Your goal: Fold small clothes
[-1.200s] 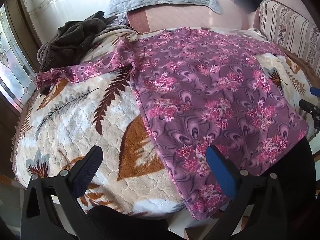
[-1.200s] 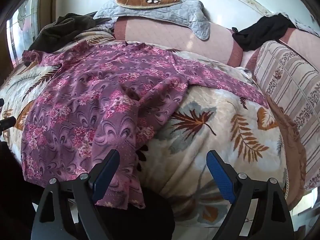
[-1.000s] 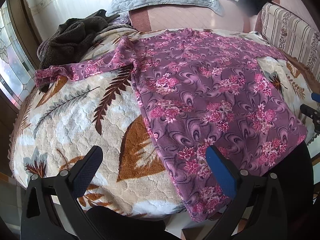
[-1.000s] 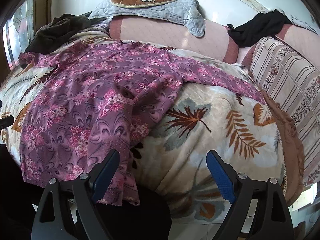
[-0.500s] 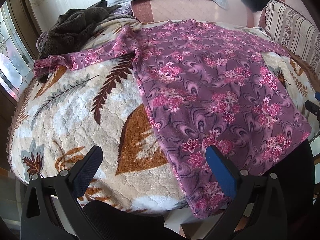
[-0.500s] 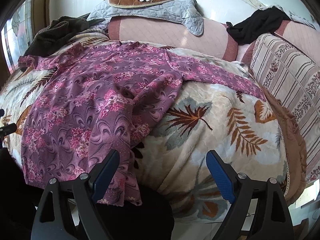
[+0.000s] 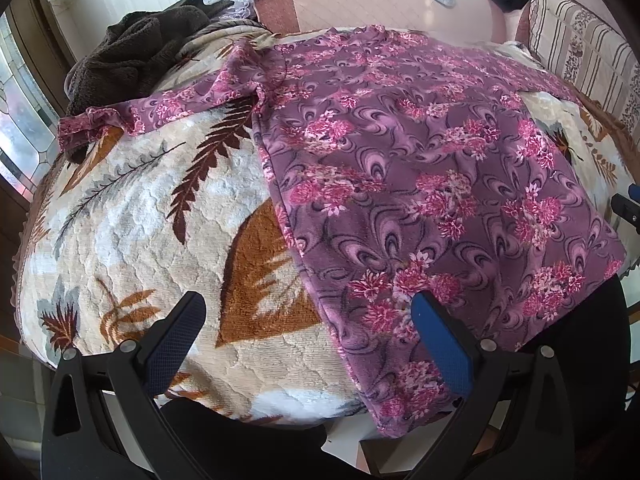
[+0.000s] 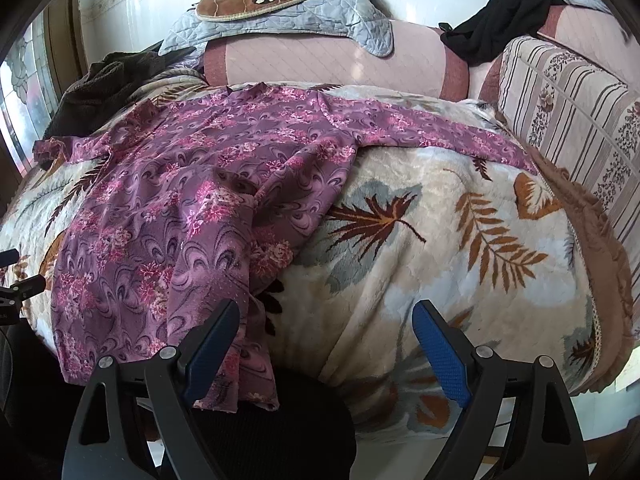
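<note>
Purple floral long-sleeved top (image 7: 400, 168) spread flat on a cream plush blanket with brown and grey leaf print (image 7: 132, 232), both claws hovering empty.

Left gripper (image 7: 308, 328): jaws wide apart, nothing between them, above the top's near left edge. Right gripper (image 8: 326, 338): jaws wide apart, its left finger over the top's hanging hem, holding nothing. Top: sleeves stretched out to either side, hem draped over the blanket's near edge. Dark brown fleece garment (image 7: 128, 52) heaped at the far left; black cloth (image 8: 496, 16) on the pink sofa back (image 8: 332, 64).
</note>
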Demonstrator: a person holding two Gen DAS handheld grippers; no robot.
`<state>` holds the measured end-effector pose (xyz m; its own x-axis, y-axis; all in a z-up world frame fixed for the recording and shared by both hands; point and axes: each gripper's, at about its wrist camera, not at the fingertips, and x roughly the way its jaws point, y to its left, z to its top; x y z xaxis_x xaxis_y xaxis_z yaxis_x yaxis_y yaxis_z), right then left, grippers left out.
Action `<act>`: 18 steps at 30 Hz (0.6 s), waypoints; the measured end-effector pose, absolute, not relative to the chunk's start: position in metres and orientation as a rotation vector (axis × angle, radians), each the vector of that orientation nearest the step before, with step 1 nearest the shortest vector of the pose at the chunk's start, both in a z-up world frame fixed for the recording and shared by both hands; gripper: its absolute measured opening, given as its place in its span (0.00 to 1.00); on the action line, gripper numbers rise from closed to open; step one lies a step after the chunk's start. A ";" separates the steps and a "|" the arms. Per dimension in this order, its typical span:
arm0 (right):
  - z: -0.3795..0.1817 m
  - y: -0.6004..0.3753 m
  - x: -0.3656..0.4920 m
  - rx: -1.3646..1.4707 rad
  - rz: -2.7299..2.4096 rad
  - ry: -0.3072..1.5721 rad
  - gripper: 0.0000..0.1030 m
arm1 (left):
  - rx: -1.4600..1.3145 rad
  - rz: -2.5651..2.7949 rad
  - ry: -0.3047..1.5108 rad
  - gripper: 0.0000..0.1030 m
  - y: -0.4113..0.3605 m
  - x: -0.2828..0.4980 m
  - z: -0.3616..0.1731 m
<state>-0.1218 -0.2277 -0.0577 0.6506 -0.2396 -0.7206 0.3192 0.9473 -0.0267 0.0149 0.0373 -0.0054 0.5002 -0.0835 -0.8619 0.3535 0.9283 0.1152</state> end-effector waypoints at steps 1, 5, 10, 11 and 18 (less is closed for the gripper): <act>-0.058 -0.228 -0.122 0.110 -0.316 0.802 0.86 | 0.295 -0.268 1.018 1.00 0.037 0.015 -0.006; -0.059 -0.228 -0.121 0.127 -0.304 0.813 0.86 | 0.300 -0.269 1.021 1.00 0.035 0.016 -0.006; -0.061 -0.233 -0.120 0.143 -0.307 0.815 0.86 | 0.219 -0.284 1.063 1.00 0.044 0.020 -0.008; -0.061 -0.237 -0.120 0.153 -0.315 0.813 0.86 | 0.186 -0.284 1.083 1.00 0.048 0.023 -0.009; -0.068 -0.265 -0.127 0.270 -0.349 0.833 0.85 | 0.009 -0.319 1.291 1.00 0.057 0.034 -0.040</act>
